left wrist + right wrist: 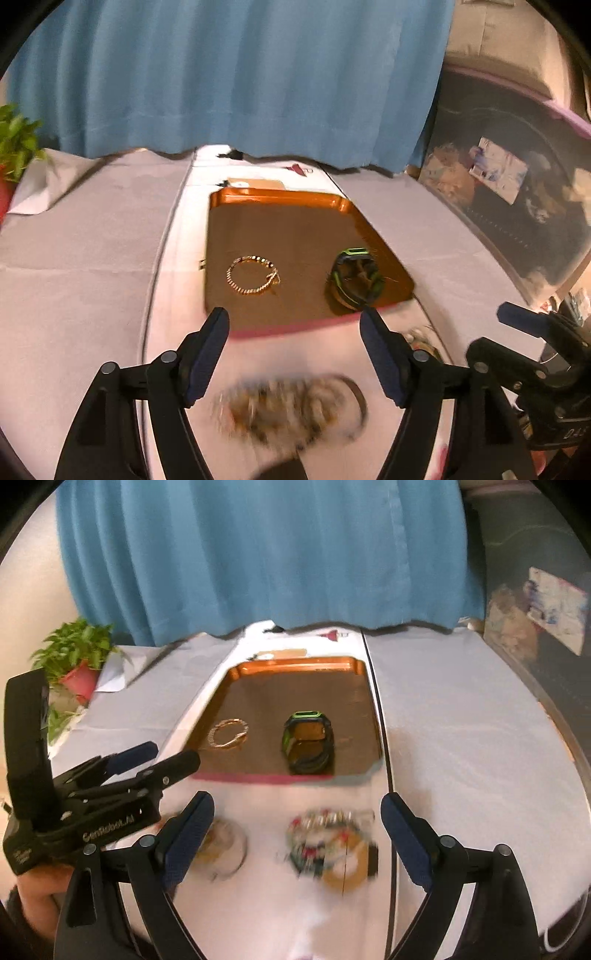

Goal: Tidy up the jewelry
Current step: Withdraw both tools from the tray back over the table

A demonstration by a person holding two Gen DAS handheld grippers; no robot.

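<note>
An orange tray [280, 195] [295, 663] lies on the white cloth. In it rest a gold chain bracelet [253, 275] [229, 733] on the left and a black and green watch [354, 277] [309, 743] on the right. My left gripper [295, 323] stands open just short of the tray's near edge, nothing between its fingers. Below it lies a blurred heap of beaded jewelry [291, 410]. My right gripper [297, 805] is open too, above a blurred pile of beads and rings [332, 845]. The left gripper [162, 755] shows at the left of the right wrist view.
A blue curtain [236, 74] hangs behind the table. A potted plant [79, 653] stands at the far left on the cloth. A dark framed panel [517, 206] leans at the right. A clear round piece [223, 845] lies near the right gripper's left finger.
</note>
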